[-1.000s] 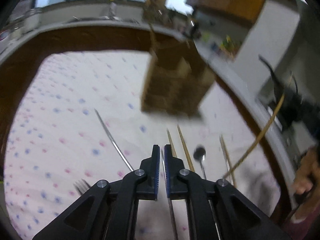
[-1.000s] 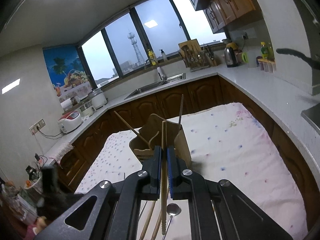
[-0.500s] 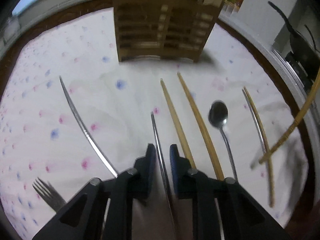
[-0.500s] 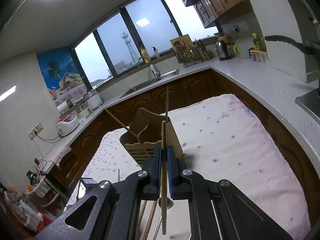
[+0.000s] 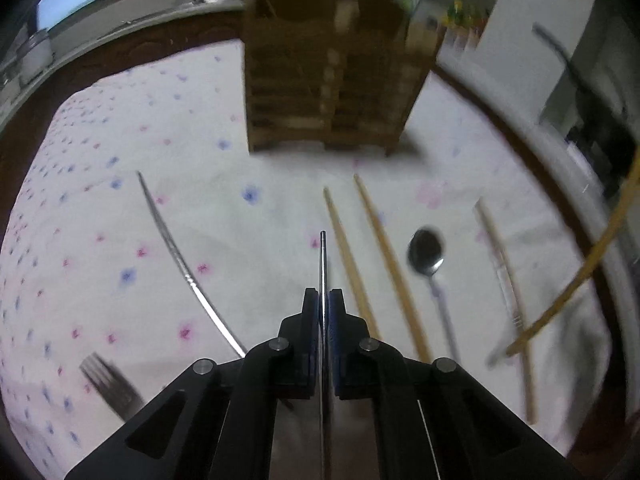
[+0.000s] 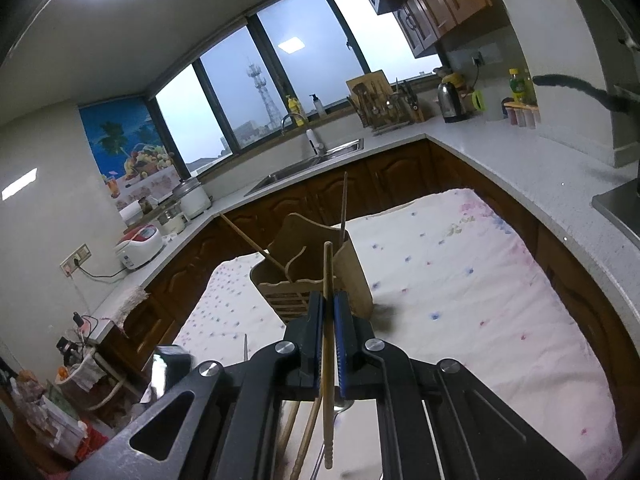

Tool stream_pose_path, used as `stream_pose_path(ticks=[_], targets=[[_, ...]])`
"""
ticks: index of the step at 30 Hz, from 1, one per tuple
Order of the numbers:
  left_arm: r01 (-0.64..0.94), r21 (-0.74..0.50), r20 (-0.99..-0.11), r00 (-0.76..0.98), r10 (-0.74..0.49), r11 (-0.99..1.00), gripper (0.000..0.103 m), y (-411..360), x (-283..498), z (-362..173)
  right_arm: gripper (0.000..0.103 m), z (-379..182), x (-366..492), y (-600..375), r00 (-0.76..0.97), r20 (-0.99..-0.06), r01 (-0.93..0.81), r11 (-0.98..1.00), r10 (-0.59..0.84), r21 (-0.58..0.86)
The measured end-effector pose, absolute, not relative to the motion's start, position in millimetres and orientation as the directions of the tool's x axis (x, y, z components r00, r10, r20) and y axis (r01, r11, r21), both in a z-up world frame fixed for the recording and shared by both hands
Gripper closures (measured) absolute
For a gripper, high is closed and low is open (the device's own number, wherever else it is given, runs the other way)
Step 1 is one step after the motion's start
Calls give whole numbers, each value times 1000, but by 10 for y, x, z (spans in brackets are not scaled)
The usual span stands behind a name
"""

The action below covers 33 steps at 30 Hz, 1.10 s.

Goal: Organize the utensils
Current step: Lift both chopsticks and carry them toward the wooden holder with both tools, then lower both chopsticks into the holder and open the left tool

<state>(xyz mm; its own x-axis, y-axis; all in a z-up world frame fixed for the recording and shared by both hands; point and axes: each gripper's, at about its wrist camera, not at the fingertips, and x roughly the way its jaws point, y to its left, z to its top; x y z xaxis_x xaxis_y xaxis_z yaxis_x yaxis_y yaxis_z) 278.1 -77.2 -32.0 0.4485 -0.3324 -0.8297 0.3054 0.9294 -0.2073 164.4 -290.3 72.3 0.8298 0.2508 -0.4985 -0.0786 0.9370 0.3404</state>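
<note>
My left gripper (image 5: 324, 300) is shut on a thin metal chopstick (image 5: 323, 256) that points forward toward the wooden utensil holder (image 5: 328, 80). On the cloth lie another metal chopstick (image 5: 180, 260), a fork (image 5: 108, 384), two wooden chopsticks (image 5: 360, 272), a spoon (image 5: 428, 256) and more chopsticks at the right (image 5: 500, 264). My right gripper (image 6: 328, 312) is shut on a wooden chopstick (image 6: 328, 280), held upright above the table in front of the holder (image 6: 316, 272), which holds two sticks. That chopstick also shows at the right of the left wrist view (image 5: 580, 276).
The table carries a white cloth with small flowers (image 6: 460, 280). Dark wood cabinets and a pale counter (image 6: 520, 168) ring it, with a sink (image 6: 308, 164), a kettle (image 6: 450, 98) and a rice cooker (image 6: 140, 246).
My left gripper has closed on the metal chopstick and lifted it off the cloth, tilting up toward the holder. My right gripper has kept its wooden chopstick and risen slightly.
</note>
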Motion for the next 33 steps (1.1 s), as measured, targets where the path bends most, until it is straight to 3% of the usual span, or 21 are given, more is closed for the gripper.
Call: stream_pose_path(ticks=[4,14,33], targets=[[289,-311,-738,527,-422,905,100,-467,2569,92,97,800,1610,-2854,838,-483,-90,936,255,339],[309,-350,-590,660,-465,884,100,-81,2060,738,97,993,1519,-2659,850,-453,-132,942,267,307],[292,-368,-499,739,-453,883,100,275,1895,1062,97,1117,1716,-2597,866,-425,-144,945,263,293]])
